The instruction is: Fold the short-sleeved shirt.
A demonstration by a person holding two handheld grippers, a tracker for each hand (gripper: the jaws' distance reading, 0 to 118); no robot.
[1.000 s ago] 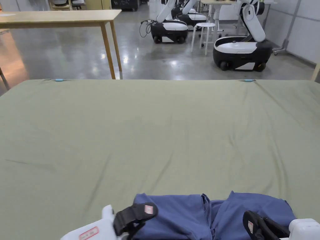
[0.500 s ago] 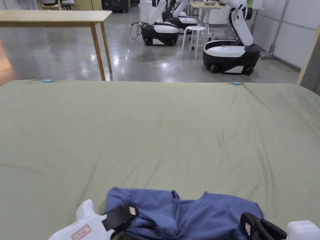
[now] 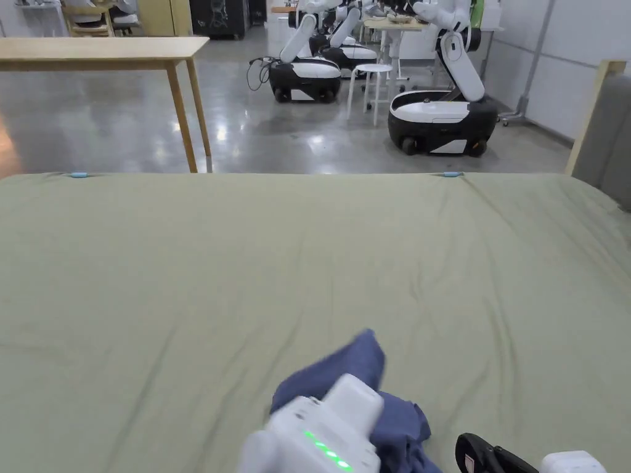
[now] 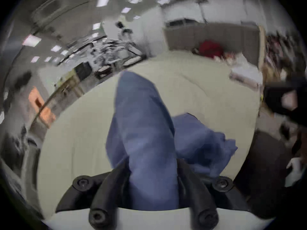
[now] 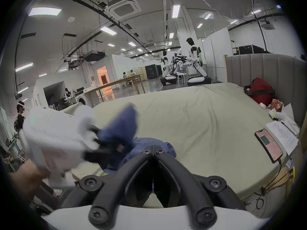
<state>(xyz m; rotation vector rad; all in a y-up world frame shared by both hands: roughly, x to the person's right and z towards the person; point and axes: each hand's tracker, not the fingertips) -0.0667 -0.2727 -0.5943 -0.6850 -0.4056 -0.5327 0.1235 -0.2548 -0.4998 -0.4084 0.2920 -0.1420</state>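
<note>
While my left gripper clamps a bunched fold of the blue shirt, my right gripper sits with its jaws pressed together, empty, tips just over the cloth.

From the head view the shirt lies crumpled at the lower centre of the frame, near the close edge of the green-sheeted bed, partly behind the white body of my left gripper. I see red-bordered stickers on the grippers but cannot read them; the handwritten paper and phone at the right of the right gripper view are too small to read. Open sheet stretches above the shirt up to the far edge at mid-frame.
</note>
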